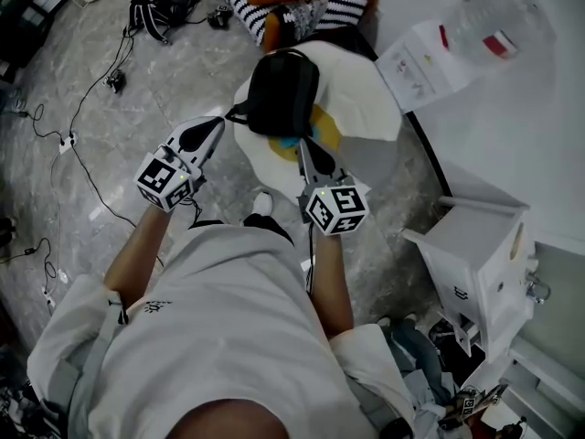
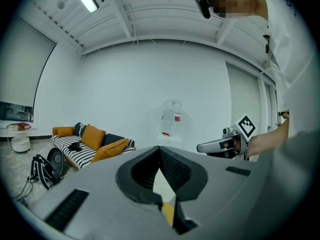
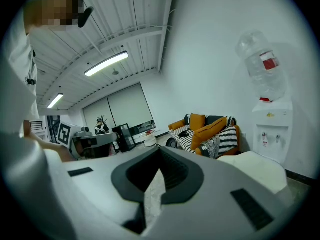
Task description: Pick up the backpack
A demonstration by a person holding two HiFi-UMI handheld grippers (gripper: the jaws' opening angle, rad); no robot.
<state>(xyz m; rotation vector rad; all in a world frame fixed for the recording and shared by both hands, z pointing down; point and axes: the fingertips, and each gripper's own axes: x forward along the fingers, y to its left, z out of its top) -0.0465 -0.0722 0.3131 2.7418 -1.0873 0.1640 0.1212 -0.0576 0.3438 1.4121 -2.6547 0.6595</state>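
**White cushion** (image 1: 366,90): the landmark, a broad pale pad on the floor ahead of the person.

**Backpack** (image 1: 285,94): black, lying on the cushion's left half. Its long axis runs away from the person, and its carry loop is at the far end.

**Left gripper** (image 1: 218,123): jaws together and empty. It sits just off the cushion's left edge, beside a side strap.

**Right gripper** (image 1: 303,144): jaws together and empty. It sits over the cushion's near part, just short of the backpack's near end.

Both grippers appear about equally near. The pack lies forward and between them, so each would probably need to open before it can take hold.
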